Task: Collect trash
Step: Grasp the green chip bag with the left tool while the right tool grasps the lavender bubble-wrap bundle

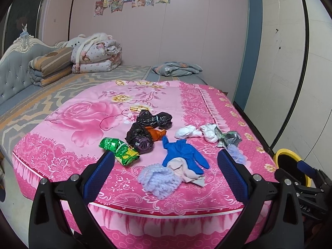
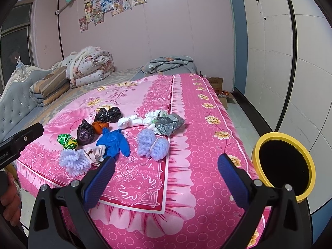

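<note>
Trash lies on the pink floral bedspread (image 1: 83, 124): a green wrapper (image 1: 119, 152), black bags (image 1: 141, 138), an orange bag (image 1: 155, 133), a blue glove (image 1: 182, 155), lilac fluffy pieces (image 1: 158, 179), white wads (image 1: 187, 132) and a grey bag (image 1: 229, 138). My left gripper (image 1: 166, 161) is open and empty above the bed's near edge, the glove and lilac piece between its fingers. My right gripper (image 2: 167, 166) is open and empty over the bedspread's right border. The yellow bin (image 2: 284, 162) with a black inside stands right of the bed. The glove (image 2: 114, 143) and grey bag (image 2: 169, 124) show in the right view.
Folded quilts (image 1: 93, 56) and a grey pillow (image 1: 176, 68) lie at the back of the bed. A padded headboard (image 1: 14, 68) stands left. Cardboard boxes (image 2: 217, 87) sit on the floor by the white wardrobe (image 2: 290, 62). The right gripper's body (image 1: 307, 186) shows beside the bin.
</note>
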Motion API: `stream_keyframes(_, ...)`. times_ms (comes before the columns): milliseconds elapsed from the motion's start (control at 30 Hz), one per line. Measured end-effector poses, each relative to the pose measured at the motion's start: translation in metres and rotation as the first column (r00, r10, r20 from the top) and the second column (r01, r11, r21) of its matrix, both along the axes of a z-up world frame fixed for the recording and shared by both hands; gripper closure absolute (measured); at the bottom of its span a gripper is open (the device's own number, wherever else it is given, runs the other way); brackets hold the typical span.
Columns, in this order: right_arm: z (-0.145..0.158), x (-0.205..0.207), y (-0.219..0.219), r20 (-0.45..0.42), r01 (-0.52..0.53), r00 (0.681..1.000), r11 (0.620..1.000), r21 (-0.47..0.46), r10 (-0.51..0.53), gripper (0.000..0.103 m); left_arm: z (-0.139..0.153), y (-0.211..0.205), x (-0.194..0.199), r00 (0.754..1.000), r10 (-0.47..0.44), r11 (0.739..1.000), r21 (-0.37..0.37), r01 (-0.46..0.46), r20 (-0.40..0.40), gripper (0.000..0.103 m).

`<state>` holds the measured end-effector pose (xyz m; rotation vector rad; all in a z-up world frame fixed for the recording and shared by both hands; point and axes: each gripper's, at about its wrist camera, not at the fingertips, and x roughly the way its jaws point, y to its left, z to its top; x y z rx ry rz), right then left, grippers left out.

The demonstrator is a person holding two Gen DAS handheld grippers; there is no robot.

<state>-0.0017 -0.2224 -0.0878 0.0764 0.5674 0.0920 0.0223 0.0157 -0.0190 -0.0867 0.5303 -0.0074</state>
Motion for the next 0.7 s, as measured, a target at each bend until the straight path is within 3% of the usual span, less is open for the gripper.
stream_keyframes(300,0.001,0.027,-0.008,0.01,-0.052,0.999,0.999,-0.012,0.052,0.007,-0.014,0.032,0.03,0.995,-0.081,0.996,-0.043,0.078,-0.056,0.008)
stream_keyframes(400,-0.004,0.044,-0.008,-0.022,-0.057,0.998,0.998,-0.025,0.056,0.007,-0.026,0.05,0.044,0.989,-0.109,0.992,-0.073,0.102,-0.1,0.008)
stream_keyframes(700,-0.023,0.088,-0.003,-0.118,-0.068,0.991,0.998,-0.006,0.067,0.007,-0.058,0.106,0.091,0.979,-0.002,0.998,-0.063,-0.011,-0.202,0.008)
